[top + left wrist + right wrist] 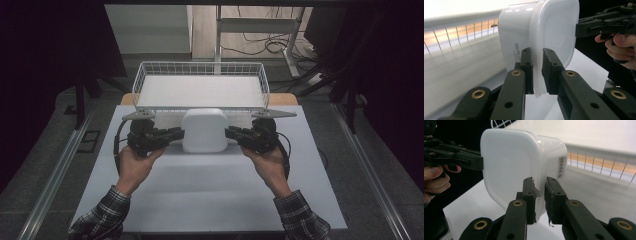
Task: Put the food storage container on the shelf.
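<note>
container (204, 131), white plastic, rounded corners, sits between the two grippers over the far half of the white counter (210, 195), just in front of the wire basket (143, 75). whether its underside touches the counter cannot be told from the high view.

left gripper (181, 133) comes in from the container's left side; in the left gripper view its jaws are clamped on the thin protruding rim of the container (539, 37), one jaw on each face of the rim. the rim's lower edge pokes out just below the pads. small print on the container wall is too blurred to read.

right gripper (228, 133) mirrors it from the right; in the right gripper view its jaws are pinched together on the rim at the opposite side of the container (514, 165). pad lining on the jaws looks frayed, with a ragged bit hanging at the tips. barcode label (561, 167) on the container's side, digits not legible.

each gripper view catches the other gripper farther off, jaws at the container's far edge, fingers wrapped on its handle, the hand partly cut off by the frame.

basket's white floor is washed out by glare. plaid sleeves (102, 215) cut off at bottom of the high view. surroundings dark, detail lost.
</note>
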The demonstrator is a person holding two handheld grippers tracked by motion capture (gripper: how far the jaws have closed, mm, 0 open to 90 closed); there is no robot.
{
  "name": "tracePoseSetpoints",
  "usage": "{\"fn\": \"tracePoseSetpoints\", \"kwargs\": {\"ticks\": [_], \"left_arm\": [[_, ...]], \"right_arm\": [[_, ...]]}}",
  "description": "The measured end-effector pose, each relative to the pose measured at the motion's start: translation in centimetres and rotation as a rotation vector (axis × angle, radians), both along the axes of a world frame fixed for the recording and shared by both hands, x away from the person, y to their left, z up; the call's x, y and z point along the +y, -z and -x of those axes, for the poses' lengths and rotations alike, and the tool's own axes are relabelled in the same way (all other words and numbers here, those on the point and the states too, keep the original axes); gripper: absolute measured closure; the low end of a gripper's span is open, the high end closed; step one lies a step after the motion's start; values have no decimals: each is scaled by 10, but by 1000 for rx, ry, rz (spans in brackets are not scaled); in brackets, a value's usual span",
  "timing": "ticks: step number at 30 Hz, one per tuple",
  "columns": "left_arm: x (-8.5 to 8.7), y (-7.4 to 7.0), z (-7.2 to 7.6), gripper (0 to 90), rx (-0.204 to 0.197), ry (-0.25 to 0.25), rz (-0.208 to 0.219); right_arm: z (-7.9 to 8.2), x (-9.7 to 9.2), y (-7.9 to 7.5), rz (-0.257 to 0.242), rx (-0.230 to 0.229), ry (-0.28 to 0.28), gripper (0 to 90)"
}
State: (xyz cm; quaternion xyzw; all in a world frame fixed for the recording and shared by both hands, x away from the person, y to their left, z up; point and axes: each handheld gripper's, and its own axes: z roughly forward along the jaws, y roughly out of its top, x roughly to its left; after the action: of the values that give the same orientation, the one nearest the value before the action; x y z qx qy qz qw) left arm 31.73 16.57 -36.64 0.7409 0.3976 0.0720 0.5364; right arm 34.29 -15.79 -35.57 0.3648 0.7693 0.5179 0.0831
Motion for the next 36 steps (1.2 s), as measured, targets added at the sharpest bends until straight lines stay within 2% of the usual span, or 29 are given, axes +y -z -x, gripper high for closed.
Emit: {"fn": "tracePoseSetpoints", "kwargs": {"ticks": [1,3,7,11,16,23,24,26,27,28,29,30,31,32,33,34,36], "left_arm": [[1,-8,-4,805,-4,-5,4],[1,-11,-6,805,-7,-7,5],[4,-30,-16,805,-25,-16,1],[6,-41,-23,805,-32,-20,0],[9,-58,-39,805,-37,-32,0],[8,-68,-57,804,-29,-48,-7],[8,-69,-63,805,-20,-44,0],[7,-69,-65,807,-16,-42,7],[6,-71,-69,813,-11,-19,22],[4,-71,-72,824,-2,23,55],[4,-71,-72,827,-2,23,55],[-5,-72,-74,828,-10,19,16],[-5,-72,-74,827,-10,19,16],[-10,-70,-79,827,-6,-4,-24],[-10,-67,-83,827,10,-4,-8],[-11,-65,-85,826,16,-12,-7],[-10,-62,-86,825,19,-24,-16]], "right_arm": [[-4,1,-7,-3,-6,3,784],[-8,3,-15,-5,-14,7,784],[-17,5,-28,-15,-30,10,783],[-25,8,-38,-17,-45,14,782],[-41,13,-56,-20,-62,30,779],[-60,16,-66,-23,-64,56,774],[-66,18,-67,-18,-57,69,773],[-69,18,-67,-10,-60,82,774],[-75,19,-66,10,-66,115,894],[-78,18,-66,-18,-60,88,892],[-78,18,-66,-18,-60,88,892],[-81,20,-65,-124,-4,27,892],[-81,20,-65,-124,-4,27,892],[-80,34,-66,-4,-64,70,891],[-83,38,-64,31,-54,76,891],[-85,41,-61,34,-34,79,891],[-87,41,-57,18,-34,71,891]]}}
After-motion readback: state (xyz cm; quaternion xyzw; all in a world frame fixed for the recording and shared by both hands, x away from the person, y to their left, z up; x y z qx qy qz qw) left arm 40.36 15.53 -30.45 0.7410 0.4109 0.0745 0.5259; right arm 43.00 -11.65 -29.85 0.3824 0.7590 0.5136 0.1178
